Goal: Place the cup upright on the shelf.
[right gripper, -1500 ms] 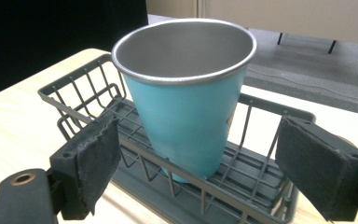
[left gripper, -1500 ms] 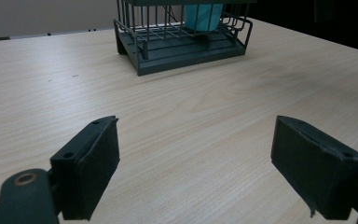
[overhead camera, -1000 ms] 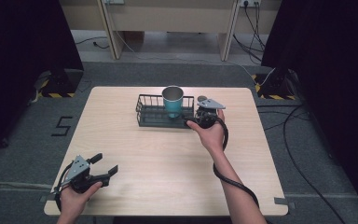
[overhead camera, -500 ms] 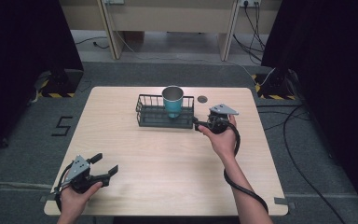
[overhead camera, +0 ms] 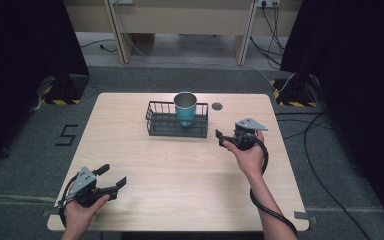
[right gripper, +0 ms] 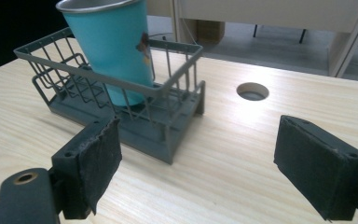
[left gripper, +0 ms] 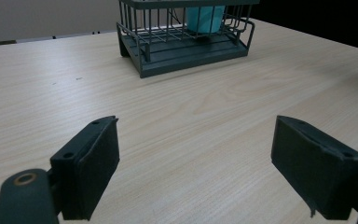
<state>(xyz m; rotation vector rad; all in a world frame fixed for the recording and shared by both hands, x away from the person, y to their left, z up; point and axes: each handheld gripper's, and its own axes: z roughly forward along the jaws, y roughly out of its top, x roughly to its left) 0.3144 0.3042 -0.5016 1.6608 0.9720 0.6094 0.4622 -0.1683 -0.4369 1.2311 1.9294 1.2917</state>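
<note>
While both tongs gape empty, teal cup [overhead camera: 185, 109] upright in wire basket [overhead camera: 166, 125], right end, table [overhead camera: 180, 170].

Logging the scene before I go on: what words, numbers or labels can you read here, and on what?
"5": a dark mark on the grey floor left of the table.
The teal cup in the wire basket bears a small printed picture, too small to read.
Nothing else legible.

Teal cup [overhead camera: 185, 108] upright in wire basket [overhead camera: 164, 125]
</note>
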